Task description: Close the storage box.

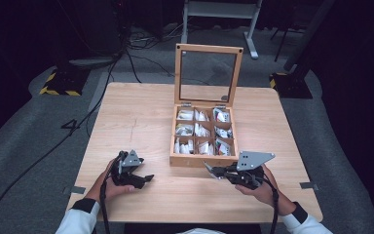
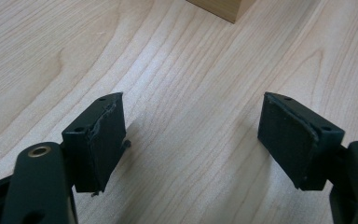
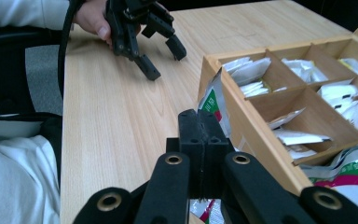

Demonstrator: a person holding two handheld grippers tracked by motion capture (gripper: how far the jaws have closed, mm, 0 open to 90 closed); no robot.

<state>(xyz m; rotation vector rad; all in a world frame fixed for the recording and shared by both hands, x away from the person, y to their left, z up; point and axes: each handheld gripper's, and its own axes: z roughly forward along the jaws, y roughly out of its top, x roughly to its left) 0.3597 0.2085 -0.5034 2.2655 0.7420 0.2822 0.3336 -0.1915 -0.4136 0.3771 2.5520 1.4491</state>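
An open wooden box (image 1: 202, 160) with a glass lid (image 1: 208, 74) stands at the middle of the table, its compartments holding white sachets (image 3: 247, 70). My right gripper (image 1: 214, 171) hovers just off the box's near front edge, shut on a silver sachet (image 3: 214, 99) with green and red print that sticks out past the jaws. In the right gripper view the jaws (image 3: 199, 128) are pressed together beside the box wall (image 3: 242, 126). My left gripper (image 1: 146, 178) rests low over the table left of the box, open, with bare wood between its pads (image 2: 102, 140).
The wooden table (image 1: 141, 117) has free room left of the box and along the near edge. A corner of the box (image 2: 219, 7) lies ahead of the left gripper. Cables and stand feet (image 1: 61, 83) sit on the grey floor behind.
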